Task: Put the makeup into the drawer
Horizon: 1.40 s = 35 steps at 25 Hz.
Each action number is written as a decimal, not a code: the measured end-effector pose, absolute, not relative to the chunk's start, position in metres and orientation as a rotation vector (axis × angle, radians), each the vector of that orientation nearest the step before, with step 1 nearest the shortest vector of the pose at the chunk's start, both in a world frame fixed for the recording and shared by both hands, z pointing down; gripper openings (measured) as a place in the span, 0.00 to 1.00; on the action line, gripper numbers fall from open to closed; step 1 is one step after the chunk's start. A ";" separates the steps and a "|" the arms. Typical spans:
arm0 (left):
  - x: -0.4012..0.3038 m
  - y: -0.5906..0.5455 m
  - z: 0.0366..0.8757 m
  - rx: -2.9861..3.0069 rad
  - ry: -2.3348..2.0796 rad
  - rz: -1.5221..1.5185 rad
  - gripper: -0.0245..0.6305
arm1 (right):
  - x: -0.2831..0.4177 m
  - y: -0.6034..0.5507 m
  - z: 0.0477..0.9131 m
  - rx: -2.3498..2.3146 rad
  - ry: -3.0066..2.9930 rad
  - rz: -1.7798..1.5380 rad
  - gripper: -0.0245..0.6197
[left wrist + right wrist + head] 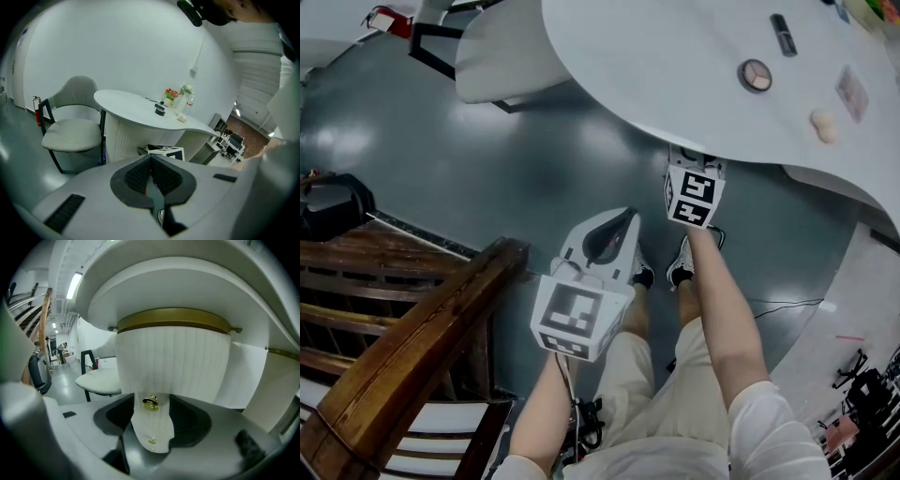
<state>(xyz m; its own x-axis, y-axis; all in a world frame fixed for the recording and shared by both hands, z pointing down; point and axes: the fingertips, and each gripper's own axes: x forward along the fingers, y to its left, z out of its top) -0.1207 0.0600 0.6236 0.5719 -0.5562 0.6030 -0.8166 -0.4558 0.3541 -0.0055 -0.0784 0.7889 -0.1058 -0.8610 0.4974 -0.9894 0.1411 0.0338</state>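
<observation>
head view: the makeup lies on the white table (pixel 675 66) toward 1 o'clock in the frame, all of it on top and apart from each other: a dark tube (pixel 784 35), a round compact (pixel 756 75), a pale palette (pixel 851 92) and a beige sponge (pixel 825 127). the right tool (pixel 694 159) reaches under the table's edge at 3 o'clock from centre, so its tips are out of sight here. the left tool (pixel 628 218) hangs over the grey floor (pixel 441 159) near centre, well clear of the table. a wooden stair rail (pixel 412 347) fills 8 o'clock and a white chair (pixel 502 56) sits at 11 o'clock.

right gripper view: this shows what the head view cannot. the right tool (pixel 152 420) has its jaws spread, and a gold knob (pixel 150 403) on the ribbed white front (pixel 173 362) of the table base stands between them, with the pads not pressing on it. a gold band (pixel 173 317) rings the base above.

left gripper view: the left tool (pixel 151 164) has its jaws pressed together with nothing between them. beyond it, at 12 o'clock, the table top carries the compact (pixel 160 110) and the sponge (pixel 182 118), plus flowers (pixel 171 93) that the head view leaves out. the chair stands at 9 o'clock.
</observation>
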 end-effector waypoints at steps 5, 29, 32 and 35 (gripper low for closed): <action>-0.122 0.063 0.626 2.169 -1.085 0.553 0.05 | -0.005 -0.079 0.793 1.765 -1.999 0.394 0.34; -0.127 0.056 0.629 2.151 -1.084 0.521 0.05 | -0.021 -0.029 0.793 1.699 -2.029 0.455 0.19; -0.126 0.056 0.628 2.152 -1.083 0.519 0.05 | -0.027 -0.009 0.791 1.683 -2.041 0.479 0.19; -0.124 0.057 0.628 2.152 -1.082 0.522 0.05 | -0.031 0.011 0.790 1.683 -2.036 0.509 0.19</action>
